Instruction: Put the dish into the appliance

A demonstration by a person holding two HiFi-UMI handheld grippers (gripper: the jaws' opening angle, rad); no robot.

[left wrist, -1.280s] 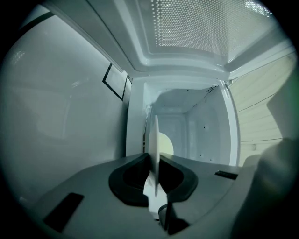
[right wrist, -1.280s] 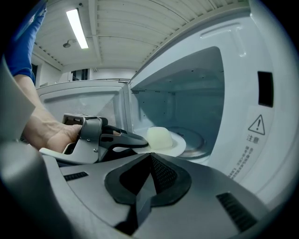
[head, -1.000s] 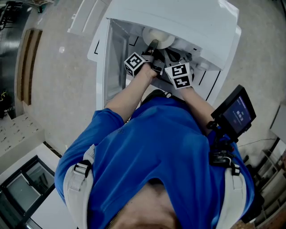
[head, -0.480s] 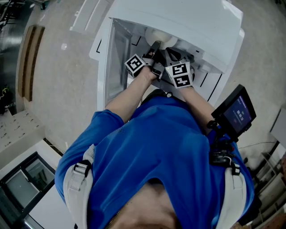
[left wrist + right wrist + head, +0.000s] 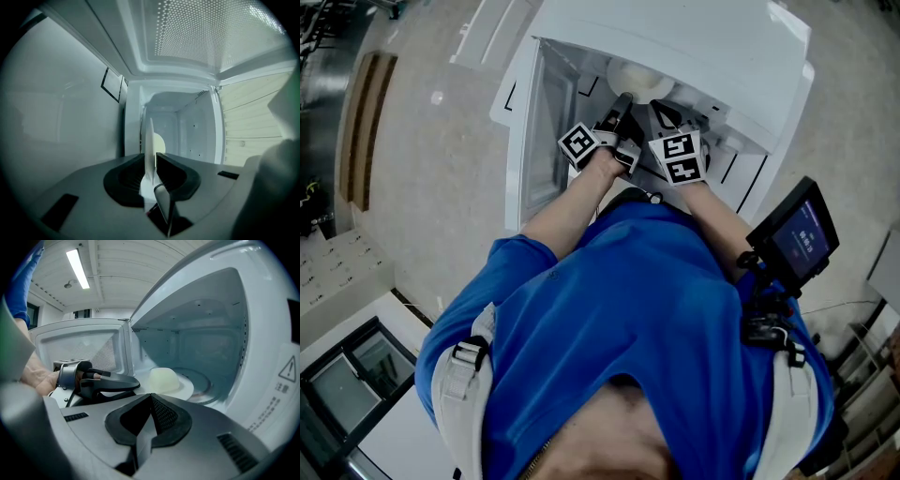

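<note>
Beside the open microwave door point(image 5: 79, 345), left gripper point(image 5: 151, 157) clamps the dish point(image 5: 149, 136), right gripper point(image 5: 150, 397) closed and empty.

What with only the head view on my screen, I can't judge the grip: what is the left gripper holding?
Observer: The left gripper is shut on the thin rim of a white plate, which shows edge-on between its jaws.
Operator: Is anything on the plate?
Observer: Yes, a pale dome sits on it, just inside the open front of the microwave.
Operator: And the right gripper?
Observer: The right gripper is shut, with nothing between its jaws.
</note>
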